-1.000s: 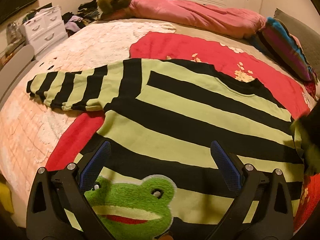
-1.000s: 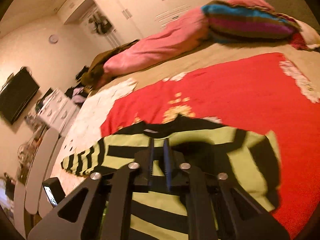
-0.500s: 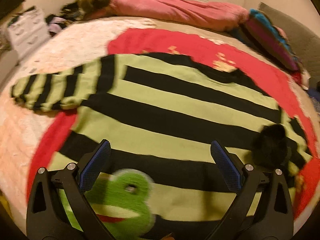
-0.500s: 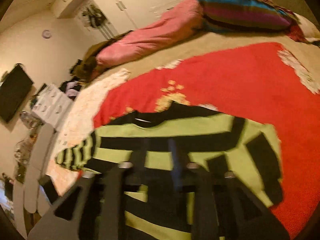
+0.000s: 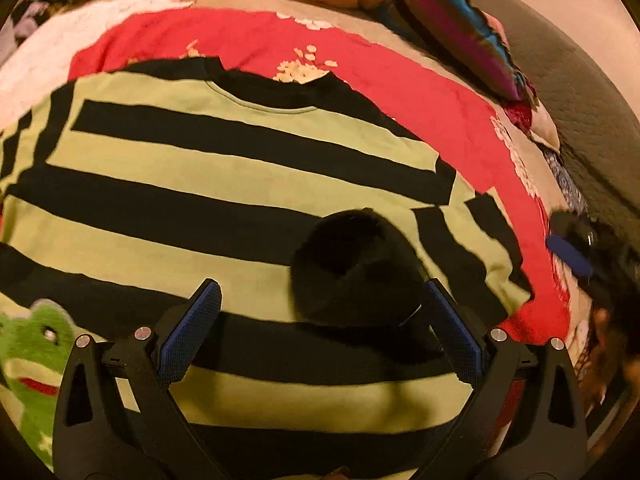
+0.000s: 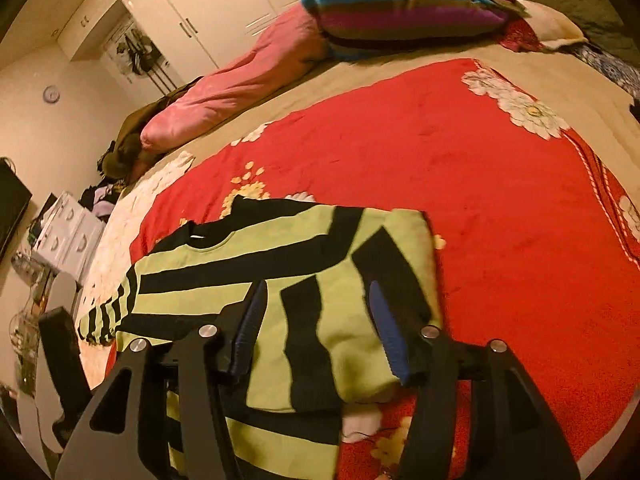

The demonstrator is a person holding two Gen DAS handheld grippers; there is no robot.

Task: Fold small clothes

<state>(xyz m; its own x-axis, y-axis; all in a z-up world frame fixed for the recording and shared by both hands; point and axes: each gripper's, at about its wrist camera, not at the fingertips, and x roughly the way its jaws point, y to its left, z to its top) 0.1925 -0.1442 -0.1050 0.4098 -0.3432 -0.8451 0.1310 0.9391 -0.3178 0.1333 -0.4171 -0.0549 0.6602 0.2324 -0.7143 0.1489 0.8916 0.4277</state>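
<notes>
While the striped sweater (image 5: 224,184) lies flat on the red blanket (image 6: 480,184) spread over the bed (image 5: 24,60), its right sleeve (image 6: 360,300) is folded in across the body. The sleeve's black cuff (image 5: 352,272) rests on the green and black stripes, just ahead of the left gripper (image 5: 320,332), whose jaws stand wide open with nothing pinched between them. The right gripper (image 6: 316,336) hovers over the folded sleeve; its jaws are opening, and the cloth lies below them, not clamped. A green frog patch (image 5: 32,344) shows at the sweater's lower front. A pink quilt (image 6: 240,80) and a striped pillow (image 6: 400,12) lie at the far side.
</notes>
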